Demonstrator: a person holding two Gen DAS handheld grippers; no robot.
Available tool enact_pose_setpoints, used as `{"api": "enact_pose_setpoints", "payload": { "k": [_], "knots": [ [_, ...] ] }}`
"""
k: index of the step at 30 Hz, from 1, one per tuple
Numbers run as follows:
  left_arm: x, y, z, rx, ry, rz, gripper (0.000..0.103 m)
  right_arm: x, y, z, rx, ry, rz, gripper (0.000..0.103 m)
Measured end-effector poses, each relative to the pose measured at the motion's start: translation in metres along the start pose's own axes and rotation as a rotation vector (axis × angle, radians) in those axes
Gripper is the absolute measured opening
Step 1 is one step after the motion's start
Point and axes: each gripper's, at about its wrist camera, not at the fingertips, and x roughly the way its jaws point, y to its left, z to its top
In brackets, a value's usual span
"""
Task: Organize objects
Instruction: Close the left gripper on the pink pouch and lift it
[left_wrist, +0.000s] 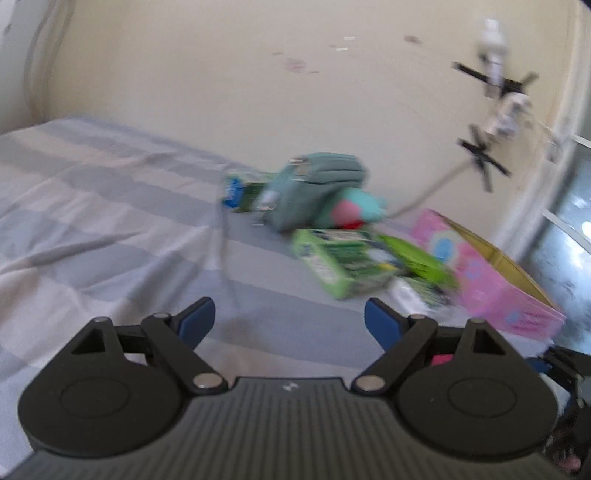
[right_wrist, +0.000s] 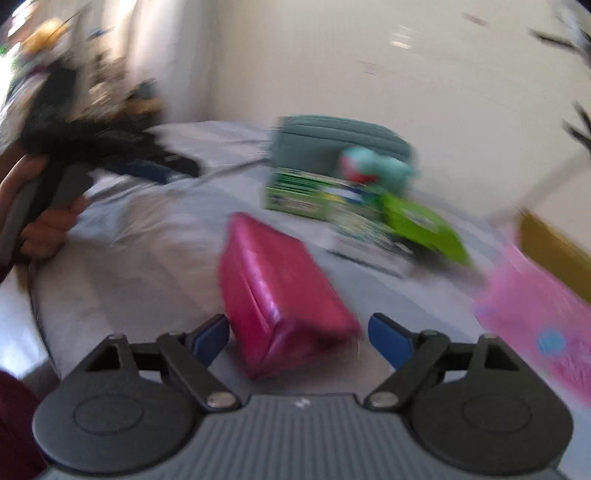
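Here my right claw (right_wrist: 297, 334) gapes wide around the near end of the pink pouch (right_wrist: 280, 295) on the bed (right_wrist: 147, 251), lined up to grip; my left claw (left_wrist: 290, 321) hangs open, empty, facing the green boxes (left_wrist: 347, 258) and pink box (left_wrist: 491, 280).

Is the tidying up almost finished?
Not yet. Nothing looks put away: the teal pouch, green boxes and pink pouch all lie on the bed. Both hand-held grippers are open; the right one is around the pink pouch.
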Motion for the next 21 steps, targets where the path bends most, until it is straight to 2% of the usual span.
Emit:
{"api": "enact_pose_setpoints", "payload": {
  "k": [4, 8, 10, 12, 13, 16, 18, 19, 20, 21],
  "knots": [
    [-0.007, -0.02, -0.004, -0.017, 0.028, -0.172, 0.09, -0.018, -0.009, -0.014, 0.094, -0.028, 0.009, 0.086],
    [0.002, -0.05, -0.002, 0.053, 0.057, -0.291, 0.091, -0.025, -0.009, -0.024, 0.15, -0.058, 0.031, 0.083],
    [0.008, -0.066, -0.004, 0.103, 0.076, -0.312, 0.093, -0.027, -0.011, -0.026, 0.18, -0.067, 0.054, 0.077],
    [0.014, -0.077, -0.008, 0.149, 0.103, -0.327, 0.093, -0.023, -0.012, -0.025, 0.2, -0.072, 0.08, 0.065],
    [0.018, -0.082, -0.011, 0.164, 0.116, -0.328, 0.093, -0.022, -0.011, -0.024, 0.208, -0.073, 0.092, 0.063],
    [0.03, -0.087, -0.019, 0.158, 0.164, -0.33, 0.091, -0.013, -0.012, -0.02, 0.216, -0.082, 0.126, 0.052],
    [0.041, -0.092, -0.022, 0.133, 0.215, -0.359, 0.083, -0.006, -0.012, -0.019, 0.212, -0.072, 0.117, 0.037],
    [0.042, -0.097, -0.024, 0.144, 0.217, -0.334, 0.082, -0.006, -0.013, -0.019, 0.211, -0.08, 0.114, 0.036],
    [0.044, -0.104, -0.025, 0.164, 0.216, -0.33, 0.079, -0.008, -0.014, -0.021, 0.205, -0.084, 0.121, 0.024],
    [0.045, -0.111, -0.025, 0.177, 0.22, -0.334, 0.077, -0.013, -0.016, -0.024, 0.195, -0.095, 0.109, 0.022]
  ]
}}
